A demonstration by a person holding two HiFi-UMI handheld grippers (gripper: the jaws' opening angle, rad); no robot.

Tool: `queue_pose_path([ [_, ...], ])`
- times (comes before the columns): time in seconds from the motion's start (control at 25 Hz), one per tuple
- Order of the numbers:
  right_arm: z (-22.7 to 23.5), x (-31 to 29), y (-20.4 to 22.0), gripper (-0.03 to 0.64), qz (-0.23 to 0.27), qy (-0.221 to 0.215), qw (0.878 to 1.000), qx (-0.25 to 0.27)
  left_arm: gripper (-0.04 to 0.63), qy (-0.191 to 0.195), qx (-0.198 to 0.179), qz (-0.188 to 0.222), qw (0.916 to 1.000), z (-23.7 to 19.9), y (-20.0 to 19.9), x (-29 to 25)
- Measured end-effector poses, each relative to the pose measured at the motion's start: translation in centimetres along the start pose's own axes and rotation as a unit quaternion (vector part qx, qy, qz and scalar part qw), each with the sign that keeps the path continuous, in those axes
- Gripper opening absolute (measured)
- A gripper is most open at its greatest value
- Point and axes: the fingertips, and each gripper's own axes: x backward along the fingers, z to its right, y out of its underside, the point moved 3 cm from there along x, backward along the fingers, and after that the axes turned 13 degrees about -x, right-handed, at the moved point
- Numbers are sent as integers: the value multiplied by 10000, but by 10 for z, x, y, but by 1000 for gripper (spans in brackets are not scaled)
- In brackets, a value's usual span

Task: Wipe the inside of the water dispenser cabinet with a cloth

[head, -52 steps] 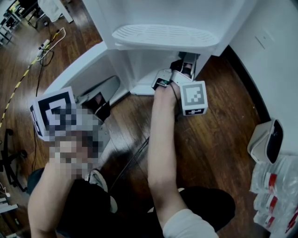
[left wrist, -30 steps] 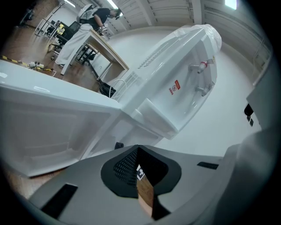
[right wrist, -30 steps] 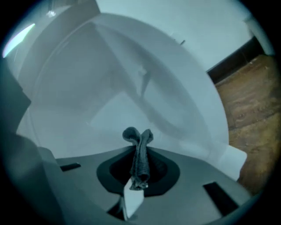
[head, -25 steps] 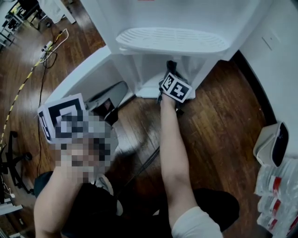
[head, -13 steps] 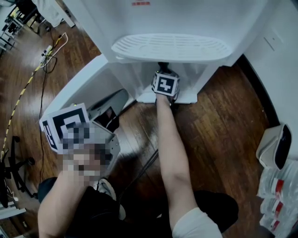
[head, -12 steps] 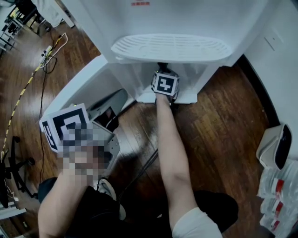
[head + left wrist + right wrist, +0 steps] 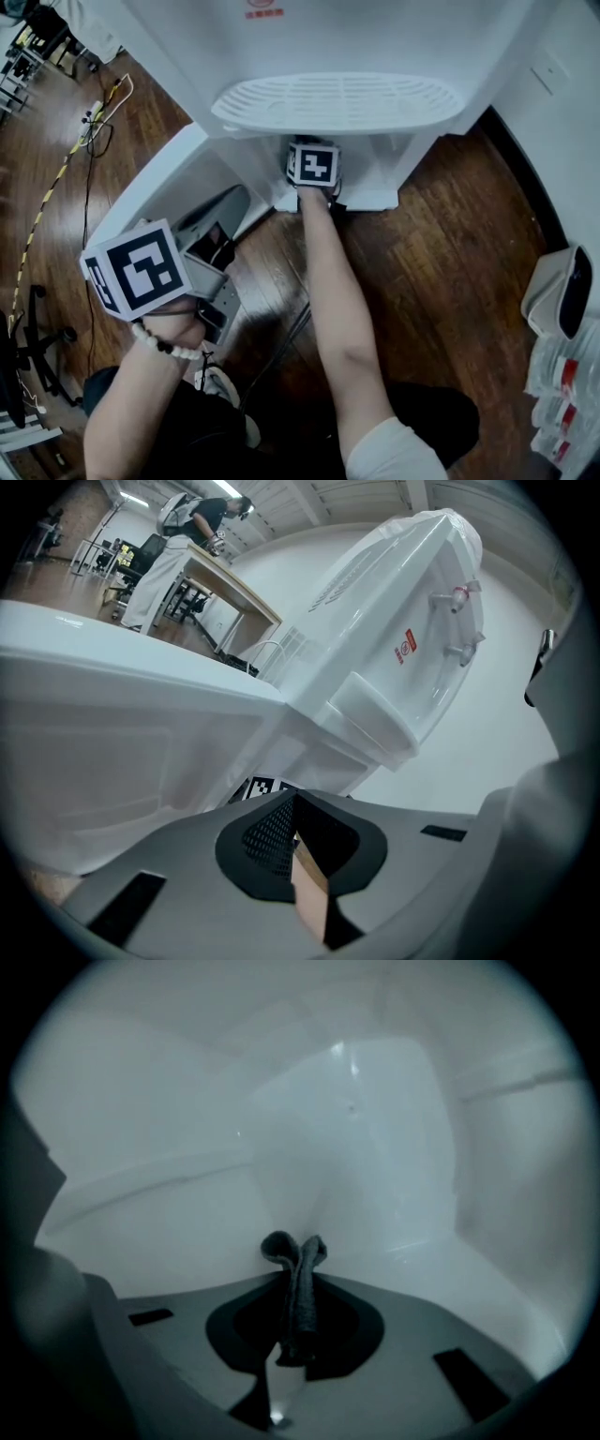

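Observation:
The white water dispenser (image 7: 337, 101) stands with its lower cabinet open and the door (image 7: 155, 178) swung out to the left. My right gripper (image 7: 313, 164) reaches into the cabinet under the drip tray, so its jaws are hidden in the head view. In the right gripper view the right gripper (image 7: 295, 1279) is shut on a dark cloth (image 7: 298, 1293), whose folded end meets the white back wall (image 7: 356, 1147). My left gripper (image 7: 211, 246) hangs low outside by the door. In its own view the left gripper (image 7: 295, 834) is shut on nothing and faces the dispenser (image 7: 394, 667).
A white bin (image 7: 555, 292) and wrapped bottle packs (image 7: 562, 412) sit on the wood floor at the right, near the wall. Cables (image 7: 89, 117) run across the floor at the far left. A chair base (image 7: 33, 328) stands at the left edge.
My right gripper has gone deeper into the cabinet and swept from its right side toward the left with the cloth. The left gripper has stayed low by the door.

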Motion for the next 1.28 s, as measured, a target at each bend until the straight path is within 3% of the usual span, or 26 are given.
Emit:
queue_pose_path([
  [0.2, -7, -4, 4, 38, -92, -41, 9998, 151, -5, -60, 26, 4, 10000, -3, 1, 0],
  [0.56, 52, 19, -29, 38, 513, 655, 9957, -403, -5, -33, 45, -14, 10000, -1, 3, -2],
  [0.92, 107, 49, -41, 38, 1088, 1430, 9787, -992, -5, 127, 57, -88, 9999, 7, 6, -6],
  [1.28, 116, 64, -29, 38, 1186, 1724, 9697, -1264, -5, 226, 11, -55, 9997, 15, 3, -5],
])
